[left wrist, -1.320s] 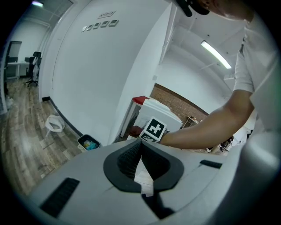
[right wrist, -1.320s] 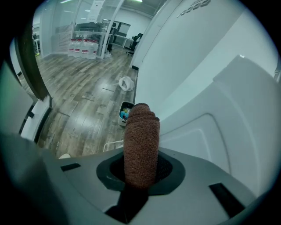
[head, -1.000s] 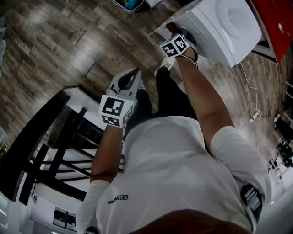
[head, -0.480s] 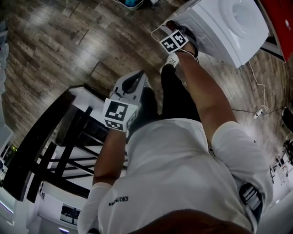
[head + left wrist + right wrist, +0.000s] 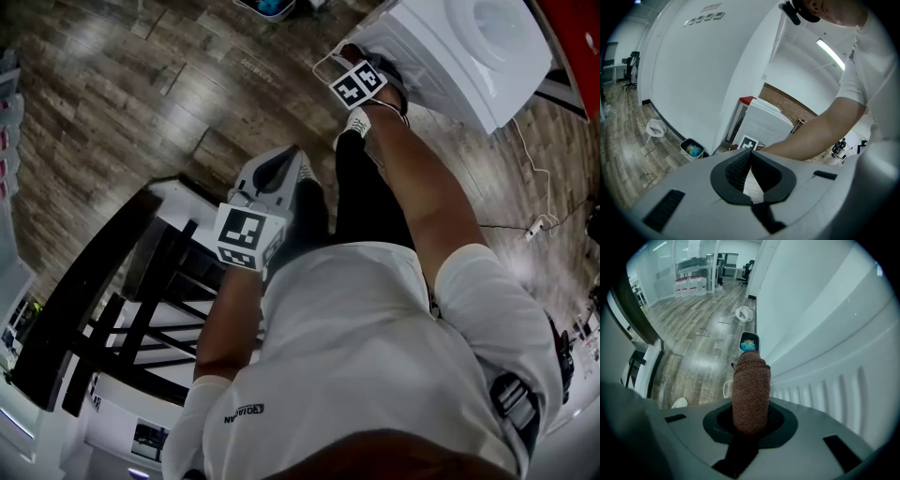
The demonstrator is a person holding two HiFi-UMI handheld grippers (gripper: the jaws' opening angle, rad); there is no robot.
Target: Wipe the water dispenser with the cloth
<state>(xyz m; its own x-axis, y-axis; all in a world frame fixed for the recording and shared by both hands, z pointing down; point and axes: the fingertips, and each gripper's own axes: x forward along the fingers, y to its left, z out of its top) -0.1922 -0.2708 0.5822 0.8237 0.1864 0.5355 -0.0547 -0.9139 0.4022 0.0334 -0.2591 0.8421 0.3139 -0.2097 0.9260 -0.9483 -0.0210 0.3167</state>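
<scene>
Wood floor [image 5: 141, 84] all over the room, with brown and grey planks. At the upper right of the head view, a white water dispenser [image 5: 459, 47], seen from above. Right next to its near side, the right gripper [image 5: 354, 67], at the end of a bare arm that reaches to the upper right. Clenched tight on a brown cloth [image 5: 751, 390]. In the right gripper view, sticks up as a thick roll from between the two dark jaws, in the middle of the frame. To the right of the roll, the white ribbed wall of the water dispenser, just beside the cloth. Hard to tell if touching.

Past the cloth, near the top middle of that view, a small bin [image 5: 749, 343] with something blue inside. Farther up, a white bag [image 5: 744, 313] on the floor. At the lower left, a white shoe [image 5: 679, 402].

Left gripper [image 5: 277, 169] in the middle left of the head view, well apart from the water dispenser. Clenched on nothing. In the left gripper view, dark fingertips [image 5: 738, 168] pressed together at the tip, with only floor showing through the little gap below.

At the lower left of the head view, a black frame [image 5: 94, 309] with bars. Over the bottom half, a white shirt [image 5: 375, 356].
</scene>
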